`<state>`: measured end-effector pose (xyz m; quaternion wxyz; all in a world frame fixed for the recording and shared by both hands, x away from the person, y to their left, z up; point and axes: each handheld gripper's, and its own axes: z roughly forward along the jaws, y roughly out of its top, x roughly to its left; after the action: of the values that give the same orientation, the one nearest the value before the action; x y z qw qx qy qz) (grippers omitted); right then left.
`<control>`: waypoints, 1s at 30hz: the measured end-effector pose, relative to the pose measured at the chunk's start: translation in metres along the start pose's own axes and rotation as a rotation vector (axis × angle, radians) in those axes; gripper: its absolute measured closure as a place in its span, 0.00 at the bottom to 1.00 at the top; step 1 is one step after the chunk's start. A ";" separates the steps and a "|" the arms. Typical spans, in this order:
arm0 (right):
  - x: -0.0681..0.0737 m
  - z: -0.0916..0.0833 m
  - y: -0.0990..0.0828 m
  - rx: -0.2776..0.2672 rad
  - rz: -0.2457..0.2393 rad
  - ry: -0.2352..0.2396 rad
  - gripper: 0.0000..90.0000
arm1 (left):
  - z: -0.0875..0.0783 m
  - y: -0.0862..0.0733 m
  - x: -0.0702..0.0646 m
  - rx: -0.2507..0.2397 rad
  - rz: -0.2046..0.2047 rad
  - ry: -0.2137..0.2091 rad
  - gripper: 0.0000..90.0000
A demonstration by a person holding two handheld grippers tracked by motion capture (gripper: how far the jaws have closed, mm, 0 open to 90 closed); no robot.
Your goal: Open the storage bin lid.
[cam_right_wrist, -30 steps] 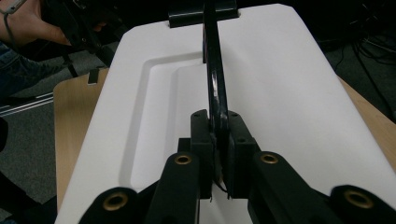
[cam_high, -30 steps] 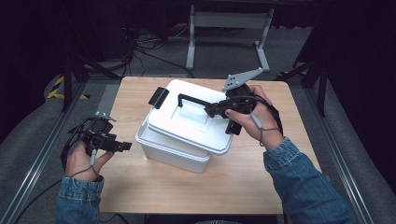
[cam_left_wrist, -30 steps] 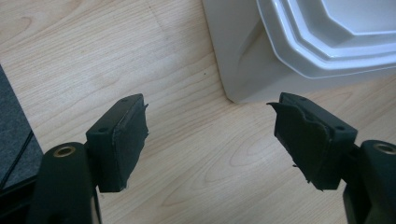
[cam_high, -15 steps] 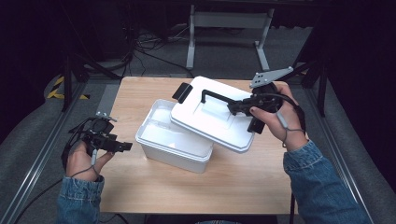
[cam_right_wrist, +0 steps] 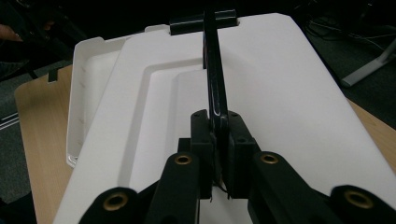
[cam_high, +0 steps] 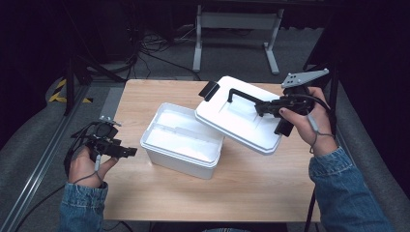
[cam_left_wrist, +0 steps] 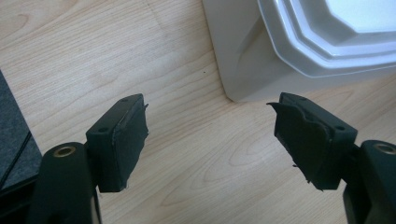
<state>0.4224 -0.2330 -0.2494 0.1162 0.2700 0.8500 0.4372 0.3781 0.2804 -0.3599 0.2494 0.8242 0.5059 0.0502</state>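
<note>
**Ana:** High view puts the lid (cam_high: 239,121) off the box (cam_high: 181,140), hanging tilted over the table's (cam_high: 159,198) right half, its low edge lapping the box's right rim. The right gripper (cam_high: 270,105) is clamped on the lid's black handle (cam_high: 244,95).

**Ben:** Right gripper view agrees: jaws pinched tight on the handle bar (cam_right_wrist: 212,70), near one end. How will it handle?

**Ana:** I'd guess light, stiff plastic, smooth enough to slip. The handle is the sensible hold; gripped off-centre, the lid may swing.

**Ben:** And the left gripper (cam_high: 113,150)?

**Ana:** Wide apart and empty, low at the table's left edge, just beside the box and not touching. Left gripper view shows the box's corner (cam_left_wrist: 243,65) beyond the jaws. The open box sits mid-table.
</note>
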 end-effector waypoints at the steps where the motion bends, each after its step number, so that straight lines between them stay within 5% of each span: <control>1: -0.002 -0.002 -0.001 0.000 0.004 -0.006 0.95 | 0.000 0.000 0.000 0.000 0.000 0.000 0.29; 15: -0.034 -0.028 -0.025 -0.006 0.074 -0.073 0.95 | 0.001 0.000 -0.001 0.009 -0.004 -0.002 0.29; 30: -0.068 -0.027 -0.053 0.022 0.156 -0.127 0.95 | 0.001 0.000 0.001 0.006 -0.004 0.002 0.29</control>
<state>0.4480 -0.3147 -0.2783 0.1322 0.3637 0.8222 0.4174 0.3787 0.2812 -0.3613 0.2466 0.8239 0.5079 0.0488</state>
